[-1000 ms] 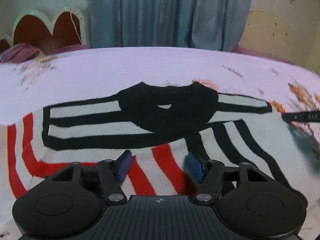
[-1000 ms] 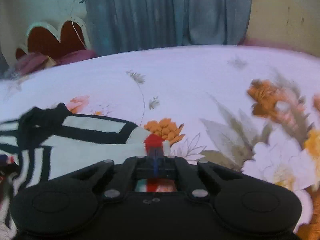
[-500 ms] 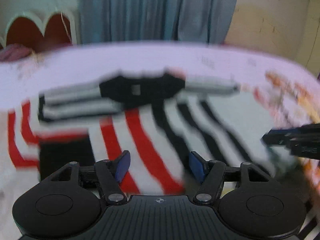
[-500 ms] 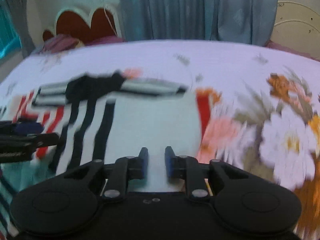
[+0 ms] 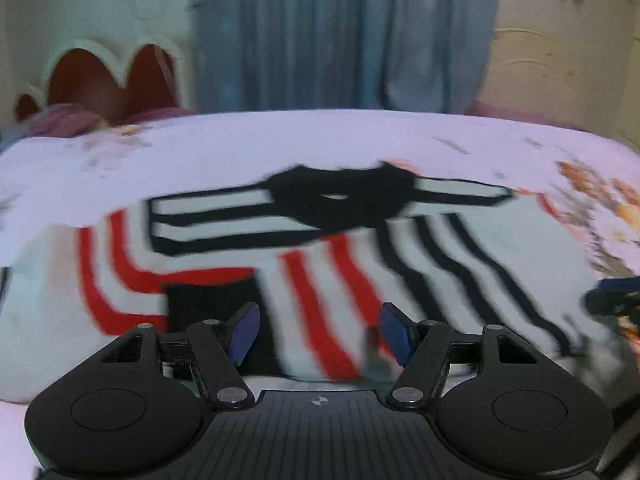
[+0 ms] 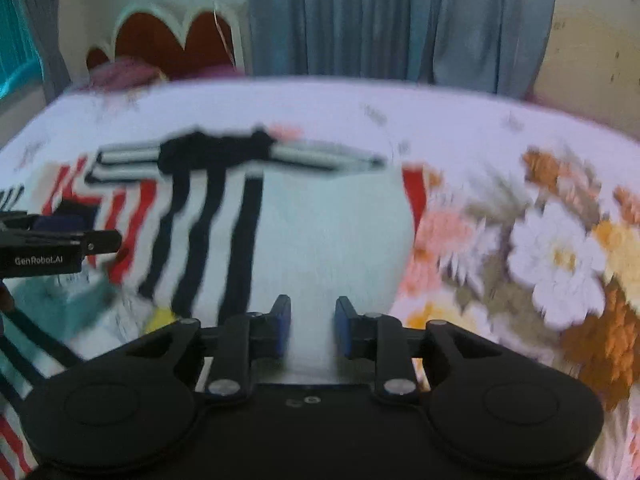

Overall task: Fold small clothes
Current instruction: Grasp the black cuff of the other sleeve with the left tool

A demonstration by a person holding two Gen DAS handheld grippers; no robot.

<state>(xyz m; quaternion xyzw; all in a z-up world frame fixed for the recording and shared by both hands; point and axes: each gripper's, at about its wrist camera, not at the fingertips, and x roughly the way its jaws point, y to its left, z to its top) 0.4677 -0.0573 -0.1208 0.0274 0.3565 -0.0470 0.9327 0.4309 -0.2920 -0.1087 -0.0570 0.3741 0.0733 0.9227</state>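
Observation:
A small striped sweater (image 5: pixel 340 240) lies flat on the bed, white with red and black stripes and a black collar, both sleeves folded across the top. It also shows in the right wrist view (image 6: pixel 312 232). My left gripper (image 5: pixel 318 334) is open and empty over the sweater's near hem. My right gripper (image 6: pixel 312 326) is open and empty over the white right side of the sweater. The left gripper shows at the left edge of the right wrist view (image 6: pixel 60 240); the right gripper shows at the right edge of the left wrist view (image 5: pixel 616 300). Both views are blurred.
The bed has a white floral sheet (image 6: pixel 540 240). A red headboard (image 5: pixel 108 76) and pillows stand at the far left. Blue curtains (image 5: pixel 340 32) hang behind the bed.
My right gripper let go of the red-tipped sleeve end and opened, then pulled back toward the near side. My left gripper drew back too and stayed open.

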